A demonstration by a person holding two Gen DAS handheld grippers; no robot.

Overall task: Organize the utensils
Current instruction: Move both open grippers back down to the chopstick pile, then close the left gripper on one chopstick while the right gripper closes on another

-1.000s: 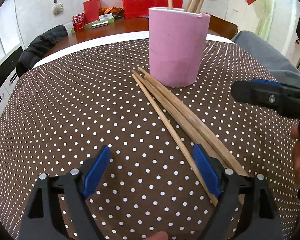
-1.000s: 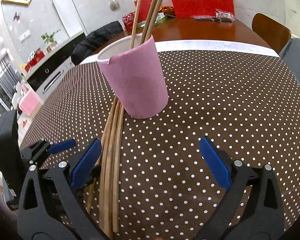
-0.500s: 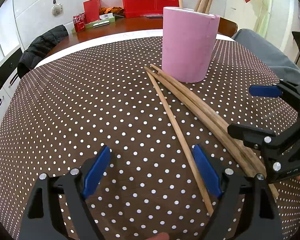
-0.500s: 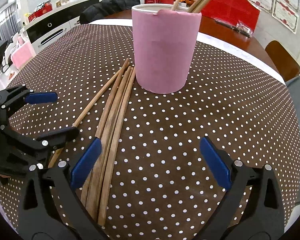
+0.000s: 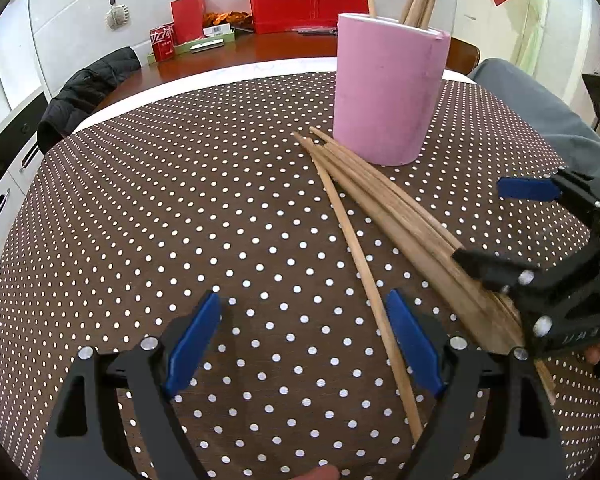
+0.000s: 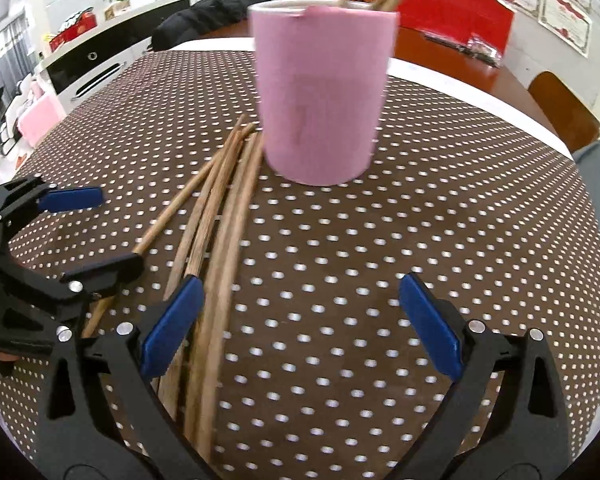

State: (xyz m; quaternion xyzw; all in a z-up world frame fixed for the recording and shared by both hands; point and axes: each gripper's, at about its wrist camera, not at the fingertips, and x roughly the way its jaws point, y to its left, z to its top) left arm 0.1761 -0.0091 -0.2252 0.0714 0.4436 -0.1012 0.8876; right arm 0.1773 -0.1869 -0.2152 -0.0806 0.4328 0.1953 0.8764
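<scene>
Nearest me, my right gripper point(image 6: 300, 328) has its jaws spread wide with nothing between them; its left pad sits right at the near ends of the bundle of chopsticks point(image 6: 216, 240) lying on the cloth. My left gripper point(image 5: 304, 340) is equally wide and empty, with one stray chopstick point(image 5: 364, 276) running just inside its right pad.

I judge the step in hand is picking a loose stick for the cup. To do it well I would bring the right jaws down astride the bundle near its thick end, take few sticks rather than all (a full bundle may splay and slip), and close square across the grain so they do not roll. The left gripper should stay clear of the stray stick.

Farther on, the sticks' tips fan out and end just beside the base of the pink cup point(image 6: 320, 92), which stands upright with several chopsticks already leaning in it.

The brown polka-dot tablecloth point(image 5: 180, 208) is soft, so the sticks lie flush. Beyond it are a wooden table with a red folder stand point(image 5: 308, 4) and a dark jacket point(image 5: 88, 96) over a chair.
</scene>
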